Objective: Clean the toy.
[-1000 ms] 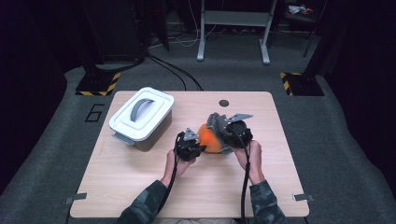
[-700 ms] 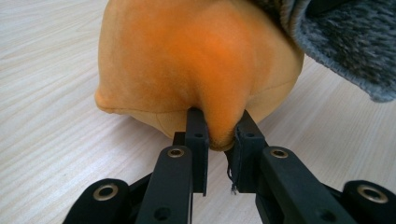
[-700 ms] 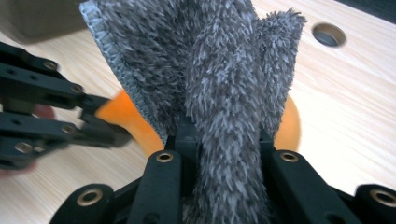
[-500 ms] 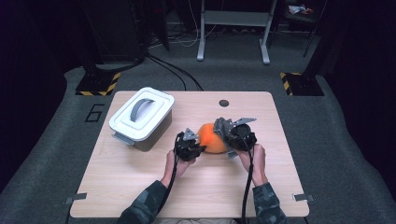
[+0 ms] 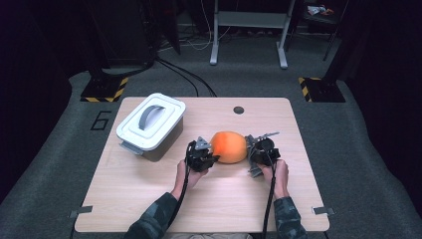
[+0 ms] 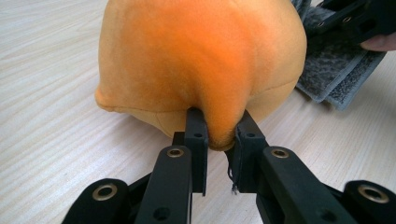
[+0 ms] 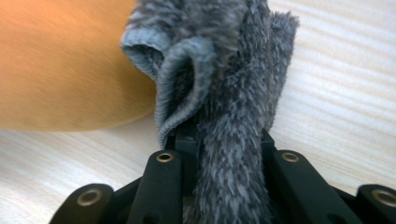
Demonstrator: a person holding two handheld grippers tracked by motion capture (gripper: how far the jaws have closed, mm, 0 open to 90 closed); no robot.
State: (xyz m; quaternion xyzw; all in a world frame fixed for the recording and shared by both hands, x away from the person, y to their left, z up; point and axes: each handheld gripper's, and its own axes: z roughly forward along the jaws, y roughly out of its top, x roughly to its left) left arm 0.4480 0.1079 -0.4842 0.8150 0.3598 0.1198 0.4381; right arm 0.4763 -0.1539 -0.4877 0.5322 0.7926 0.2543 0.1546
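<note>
Soft round orange plush [image 6: 201,60] is pinched by the left gripper [image 6: 218,128]; the right gripper [image 7: 229,135] squeezes fuzzy grey cloth [image 7: 233,93]

Grey cloth [image 7: 233,116] hides the right hand-held gripper [image 7: 224,140] jaw tips

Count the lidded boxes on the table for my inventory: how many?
1: a white box with a grey handle, at the table's far left corner.

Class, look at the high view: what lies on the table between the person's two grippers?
The orange plush ball sits between the left gripper and the right gripper, as the high view shows.
</note>
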